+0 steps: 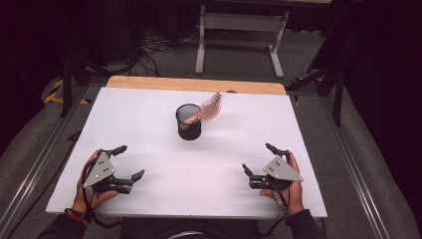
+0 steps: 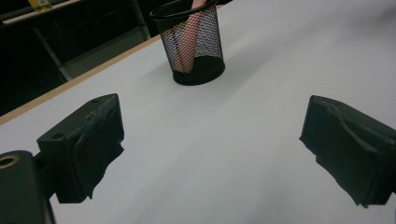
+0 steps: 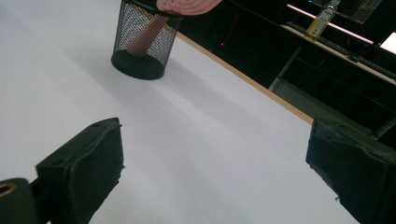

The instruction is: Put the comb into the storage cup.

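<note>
One black mesh cup [image 1: 188, 122] stands upright mid-table [image 1: 149, 109], a pink comb [image 1: 209, 107] leaning out over its rim. Well apart, near the table's front edge, the left gripper [image 1: 128, 162] and right gripper [image 1: 258, 158] rest wide open, holding nothing.

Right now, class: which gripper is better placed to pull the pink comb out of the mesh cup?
Probably the right gripper. Both grippers sit open and about equally far from the mesh cup, but the pink comb leans out toward the right side; the left gripper would reach across the cup.
</note>
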A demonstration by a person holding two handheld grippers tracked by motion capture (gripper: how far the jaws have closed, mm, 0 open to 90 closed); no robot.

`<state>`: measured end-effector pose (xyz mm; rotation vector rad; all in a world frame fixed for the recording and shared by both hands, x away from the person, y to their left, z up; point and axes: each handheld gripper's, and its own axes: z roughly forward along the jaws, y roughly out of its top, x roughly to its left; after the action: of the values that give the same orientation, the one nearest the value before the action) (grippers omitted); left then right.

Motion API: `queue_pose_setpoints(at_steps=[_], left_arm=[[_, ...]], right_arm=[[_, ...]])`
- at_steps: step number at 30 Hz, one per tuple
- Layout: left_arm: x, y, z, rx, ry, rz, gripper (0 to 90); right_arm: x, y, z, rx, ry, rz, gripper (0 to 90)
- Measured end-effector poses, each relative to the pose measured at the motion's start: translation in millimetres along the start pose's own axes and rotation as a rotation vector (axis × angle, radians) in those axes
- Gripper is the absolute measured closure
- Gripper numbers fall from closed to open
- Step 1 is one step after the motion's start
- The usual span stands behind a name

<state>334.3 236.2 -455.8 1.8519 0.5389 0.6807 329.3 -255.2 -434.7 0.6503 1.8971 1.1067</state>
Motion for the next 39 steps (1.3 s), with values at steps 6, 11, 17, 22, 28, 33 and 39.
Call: queue_pose_setpoints(at_steps=[6, 11, 17, 22, 28, 33, 39], left_arm=[[1.4, -0.2, -0.2, 0.002, 0.005, -0.003, 6.9], [1.4, -0.1, 0.1, 0.005, 0.014, 0.004, 6.5], [0.2, 0.8, 0.3, 0.004, 0.013, 0.002, 6.3], [-0.9, 1.2, 0.3, 0.003, 0.005, 0.013, 6.2], [-0.4, 1.2, -2.6, -0.009, -0.002, 0.014, 6.1], [0.1, 1.1, -1.9, -0.01, 0.0, 0.007, 6.1], [-1.5, 2.7, -1.8, -0.011, 0.0, 0.019, 6.1]], right_arm=[[-7.6, -16.6, -6.1, 0.022, -0.006, 0.035, 4.0], [-11.3, -23.6, -9.4, 0.026, -0.004, 0.056, 3.0], [-9.6, -24.3, -9.5, 0.027, 0.003, 0.049, 2.9], [-8.0, -21.6, -11.2, 0.026, -0.005, 0.042, 3.0], [-5.1, -17.2, -12.0, 0.015, -0.006, 0.046, 2.9], [-3.8, -17.9, -9.7, 0.021, 0.002, 0.039, 3.0], [-5.6, -18.9, -11.3, 0.011, -0.004, 0.054, 3.0]])
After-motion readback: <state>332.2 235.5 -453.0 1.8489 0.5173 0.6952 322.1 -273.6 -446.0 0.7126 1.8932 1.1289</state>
